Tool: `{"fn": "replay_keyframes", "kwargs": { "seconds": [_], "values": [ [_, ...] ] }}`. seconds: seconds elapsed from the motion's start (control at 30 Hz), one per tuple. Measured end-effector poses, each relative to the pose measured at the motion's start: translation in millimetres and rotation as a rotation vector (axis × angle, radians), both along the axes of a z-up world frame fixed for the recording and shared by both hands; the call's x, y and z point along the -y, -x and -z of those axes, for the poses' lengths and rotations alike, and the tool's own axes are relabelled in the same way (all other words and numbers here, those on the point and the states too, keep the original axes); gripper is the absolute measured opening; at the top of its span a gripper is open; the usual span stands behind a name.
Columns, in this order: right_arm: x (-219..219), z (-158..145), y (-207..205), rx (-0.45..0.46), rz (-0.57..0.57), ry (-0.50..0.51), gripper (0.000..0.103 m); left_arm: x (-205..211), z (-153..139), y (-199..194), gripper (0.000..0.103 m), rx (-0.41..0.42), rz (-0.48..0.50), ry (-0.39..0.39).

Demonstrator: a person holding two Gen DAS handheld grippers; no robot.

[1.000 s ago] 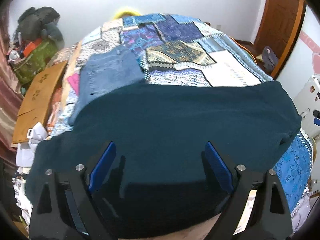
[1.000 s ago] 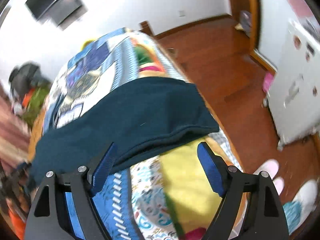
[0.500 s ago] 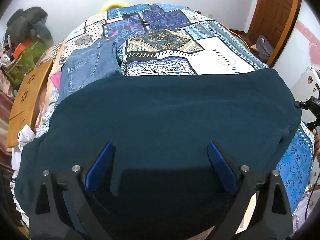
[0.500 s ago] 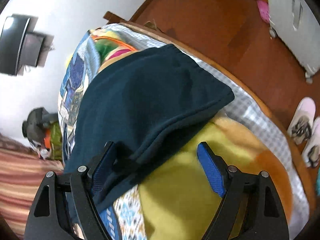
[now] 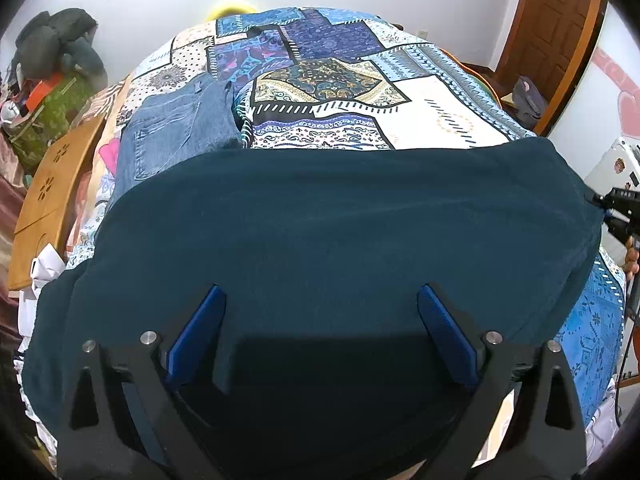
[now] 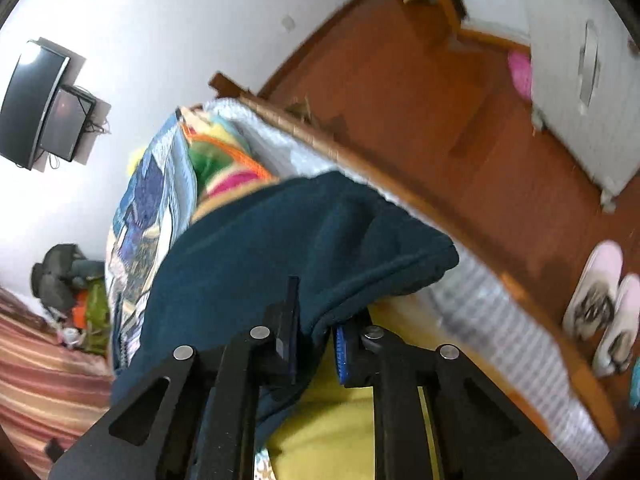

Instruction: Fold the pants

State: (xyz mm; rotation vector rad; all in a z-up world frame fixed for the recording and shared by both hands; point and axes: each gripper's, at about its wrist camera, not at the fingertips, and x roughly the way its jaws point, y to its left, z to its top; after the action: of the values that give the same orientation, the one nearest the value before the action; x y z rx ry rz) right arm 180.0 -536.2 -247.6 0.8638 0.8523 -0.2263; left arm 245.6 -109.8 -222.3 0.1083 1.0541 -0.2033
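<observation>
The dark teal pants (image 5: 328, 240) lie spread across the near end of the bed. My left gripper (image 5: 320, 332) is open, its blue pads above the near part of the cloth, holding nothing. My right gripper (image 6: 316, 336) is shut on the edge of the teal pants (image 6: 280, 248) at the bed's right side; the cloth runs between the two pads. The right gripper also shows at the far right of the left wrist view (image 5: 618, 210), at the pants' right edge.
A patchwork quilt (image 5: 360, 92) covers the bed. Folded blue jeans (image 5: 176, 132) lie at its left. A wooden board (image 5: 52, 196) and bags (image 5: 48, 92) stand left of the bed. Wooden floor (image 6: 420, 92), slippers (image 6: 600, 300) and a white cabinet (image 6: 580, 60) are to the right.
My right gripper moved onto the pants' edge and closed on it; it was open before. My left gripper stayed open over the pants and shifted only slightly.
</observation>
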Motion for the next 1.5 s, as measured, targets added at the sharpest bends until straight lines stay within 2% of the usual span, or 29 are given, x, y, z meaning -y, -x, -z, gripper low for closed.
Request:
{"fn": "replay_keyframes", "kwargs": {
  "seconds": [0.13,0.2,0.43,0.6,0.7,0.77,0.87,0.97,1.13,1.27,1.5],
  "values": [
    [-5,-20,-4,0.035,-0.022,0.107,0.011,0,-2,3,0.099,0.01,0.003,-0.009],
    [-12,-39,-5,0.074,-0.05,0.178,0.011,-2,-4,4,0.099,0.016,0.003,-0.015],
    [-45,-112,-19,0.245,-0.149,0.314,0.011,-13,-16,12,0.099,0.052,-0.017,-0.015],
    [-112,-158,-31,0.374,-0.324,0.471,0.011,-27,-38,19,0.099,0.11,-0.035,0.012],
    [-156,-169,-36,0.43,-0.459,0.525,0.011,-39,-51,23,0.099,0.144,-0.056,0.024],
    [-187,-165,-38,0.452,-0.552,0.543,0.01,-46,-58,26,0.099,0.161,-0.071,0.035],
    [-231,-140,-43,0.43,-0.693,0.513,0.01,-59,-65,30,0.099,0.177,-0.097,0.055],
    [-273,-99,-45,0.355,-0.841,0.504,0.01,-69,-67,35,0.099,0.176,-0.112,0.07],
    [-318,-51,-40,0.227,-1.04,0.519,0.011,-78,-62,42,0.099,0.164,-0.115,0.063],
    [-325,-40,-33,0.178,-1.086,0.543,0.015,-77,-58,46,0.099,0.151,-0.111,0.064],
    [-304,-59,-25,0.168,-1.087,0.401,0.021,-61,-65,44,0.099,0.162,-0.072,0.056]
  ]
}}
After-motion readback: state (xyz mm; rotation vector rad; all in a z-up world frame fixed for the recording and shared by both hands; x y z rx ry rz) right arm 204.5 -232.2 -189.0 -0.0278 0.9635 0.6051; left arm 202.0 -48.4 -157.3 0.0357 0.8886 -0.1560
